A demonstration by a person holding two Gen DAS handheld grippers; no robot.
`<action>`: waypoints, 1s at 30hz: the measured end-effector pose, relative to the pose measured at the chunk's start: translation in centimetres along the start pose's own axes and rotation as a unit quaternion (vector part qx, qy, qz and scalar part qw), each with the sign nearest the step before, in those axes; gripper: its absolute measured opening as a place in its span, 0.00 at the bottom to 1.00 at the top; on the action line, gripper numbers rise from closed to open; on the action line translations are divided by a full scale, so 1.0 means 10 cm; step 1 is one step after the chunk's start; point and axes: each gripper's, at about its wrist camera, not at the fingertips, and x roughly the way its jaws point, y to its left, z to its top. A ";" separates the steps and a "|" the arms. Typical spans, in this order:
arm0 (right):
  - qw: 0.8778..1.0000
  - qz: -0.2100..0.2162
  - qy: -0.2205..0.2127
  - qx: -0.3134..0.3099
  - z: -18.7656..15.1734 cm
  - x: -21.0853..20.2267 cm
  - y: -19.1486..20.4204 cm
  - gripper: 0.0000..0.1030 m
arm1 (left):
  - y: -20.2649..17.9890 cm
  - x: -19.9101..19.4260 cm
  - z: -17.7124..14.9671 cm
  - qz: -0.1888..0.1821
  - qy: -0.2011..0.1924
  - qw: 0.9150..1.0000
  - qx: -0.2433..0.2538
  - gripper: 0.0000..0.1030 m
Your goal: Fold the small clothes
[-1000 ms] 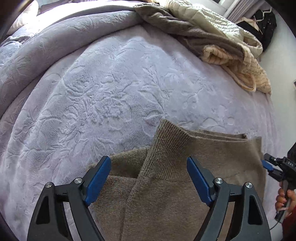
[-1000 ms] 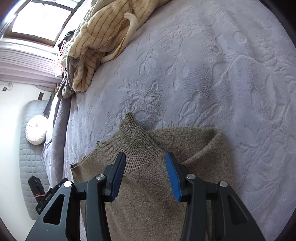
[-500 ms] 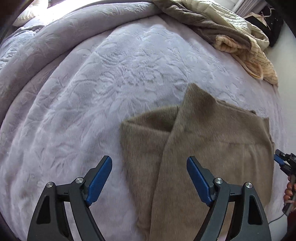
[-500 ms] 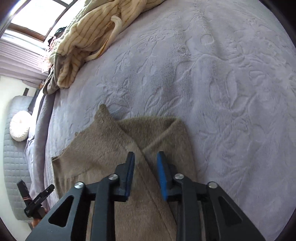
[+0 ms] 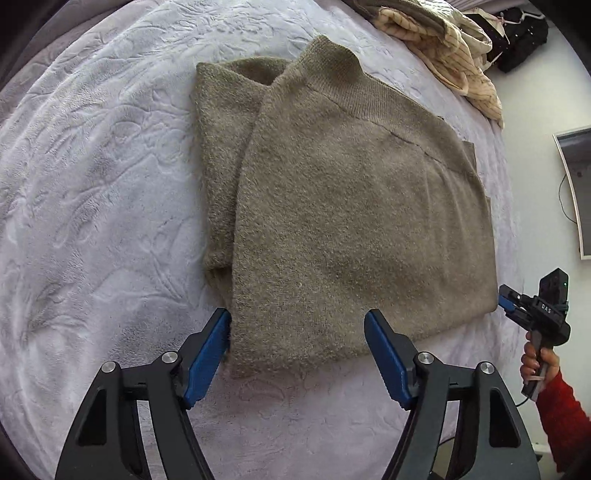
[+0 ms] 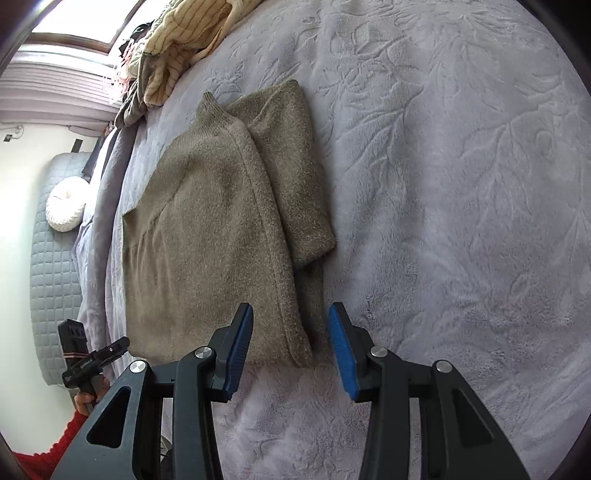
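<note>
one olive knit sweater (image 5: 343, 206), folded flat.

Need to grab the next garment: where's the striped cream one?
In the left wrist view, the striped cream garment lies bunched at the bed's far right edge, beyond the folded brown sweater.

bed cover: we see a pale lilac plush blanket (image 5: 92, 192) with an embossed leaf pattern spread over the bed.
heap: we find cream striped clothes (image 5: 454, 48) bunched at the bed's far edge, with a grey-brown piece among them.
window: we see it bright at top left (image 6: 85, 18) in the right wrist view.
cushion: we see a round white one (image 6: 66, 208) on a grey quilted surface.
</note>
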 end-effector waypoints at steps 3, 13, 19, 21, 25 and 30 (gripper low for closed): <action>1.000 0.019 0.008 -0.018 0.02 0.06 0.07 0.40 | -0.06 0.06 0.06 0.002 0.007 1.000 0.009 0.57; 0.993 0.015 0.084 -0.086 0.02 0.08 0.31 0.05 | -0.10 -0.09 0.03 -0.037 0.018 0.999 0.035 0.06; 0.992 -0.021 0.106 -0.060 0.03 0.25 0.03 0.05 | 0.22 0.08 -0.08 -0.008 0.025 1.000 0.002 0.06; 0.993 -0.028 0.105 -0.050 0.02 0.34 -0.05 0.05 | 0.36 0.15 -0.13 -0.021 0.023 0.999 -0.016 0.07; 0.995 -0.032 0.089 -0.042 0.00 0.26 -0.09 0.05 | 0.36 -0.01 -0.19 -0.008 0.003 1.000 -0.017 0.07; 0.995 -0.080 0.046 -0.027 -0.07 -0.03 -0.06 0.08 | 0.27 -0.25 -0.26 0.072 -0.010 0.997 0.000 0.12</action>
